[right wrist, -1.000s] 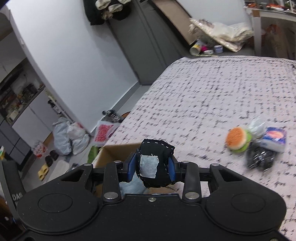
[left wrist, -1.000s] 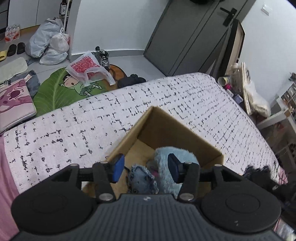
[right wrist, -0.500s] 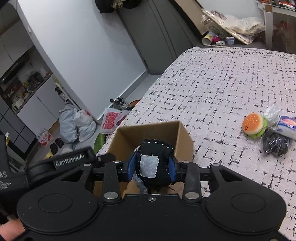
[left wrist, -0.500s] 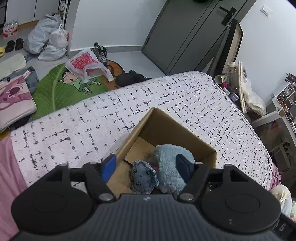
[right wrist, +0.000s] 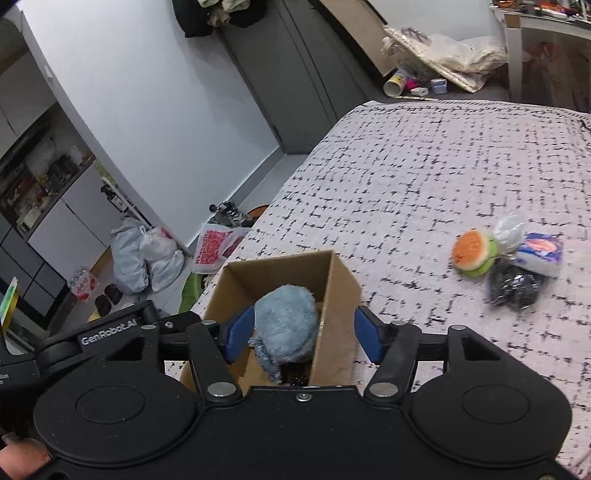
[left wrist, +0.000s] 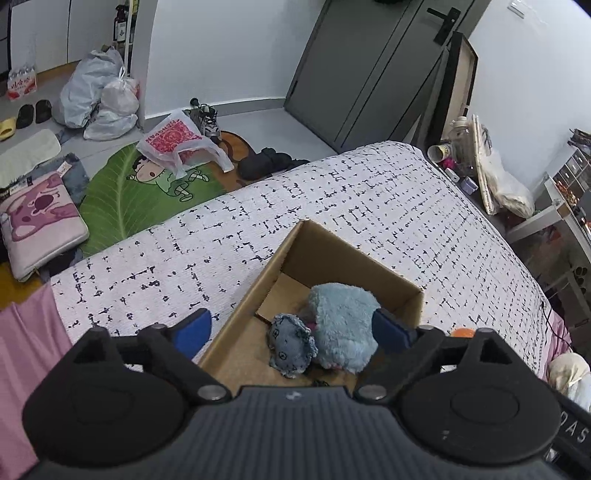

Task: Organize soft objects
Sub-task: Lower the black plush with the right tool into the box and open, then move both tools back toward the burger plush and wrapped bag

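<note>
A bed (right wrist: 424, 177) in speckled white cover carries a cardboard box (right wrist: 338, 291), a burger toy (right wrist: 472, 251) and small packets (right wrist: 541, 254).

Setting was a lived-in home bedroom. A bed (left wrist: 332, 206) with a white, black-flecked cover filled the middle of both views. Beyond it, at 12 o'clock, a grey door (left wrist: 369, 66) stood closed. On the floor at 10 o'clock lay a green leaf-shaped cartoon rug (left wrist: 122, 195), tied plastic bags (left wrist: 99, 99), slippers (left wrist: 33, 110) and sneakers (left wrist: 205, 112). Clothes hung above the door (right wrist: 218, 14).
</note>
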A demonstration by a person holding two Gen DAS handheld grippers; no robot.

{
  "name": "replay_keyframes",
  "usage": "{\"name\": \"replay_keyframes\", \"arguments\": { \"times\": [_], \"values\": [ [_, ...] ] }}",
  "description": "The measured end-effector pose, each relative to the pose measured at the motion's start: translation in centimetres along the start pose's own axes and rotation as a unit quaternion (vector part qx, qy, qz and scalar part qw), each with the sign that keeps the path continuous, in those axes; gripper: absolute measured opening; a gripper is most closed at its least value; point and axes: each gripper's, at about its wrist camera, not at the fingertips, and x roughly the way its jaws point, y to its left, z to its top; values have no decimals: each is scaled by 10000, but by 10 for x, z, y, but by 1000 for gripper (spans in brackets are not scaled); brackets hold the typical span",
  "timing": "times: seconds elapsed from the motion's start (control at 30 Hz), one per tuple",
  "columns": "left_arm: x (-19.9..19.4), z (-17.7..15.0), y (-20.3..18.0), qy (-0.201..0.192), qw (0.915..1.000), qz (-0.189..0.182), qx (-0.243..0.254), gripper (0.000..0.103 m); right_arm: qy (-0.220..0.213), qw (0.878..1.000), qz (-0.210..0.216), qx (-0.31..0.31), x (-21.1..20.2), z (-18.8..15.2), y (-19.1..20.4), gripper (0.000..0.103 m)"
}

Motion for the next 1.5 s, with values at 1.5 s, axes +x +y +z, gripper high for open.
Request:
{"name": "replay_keyframes", "arguments": {
  "times": [1.5],
  "values": [
    [-41,-37,-128,-306,9959,255,808,102,-351,9984,131,421,-72,51,-149,103]
  ]
}}
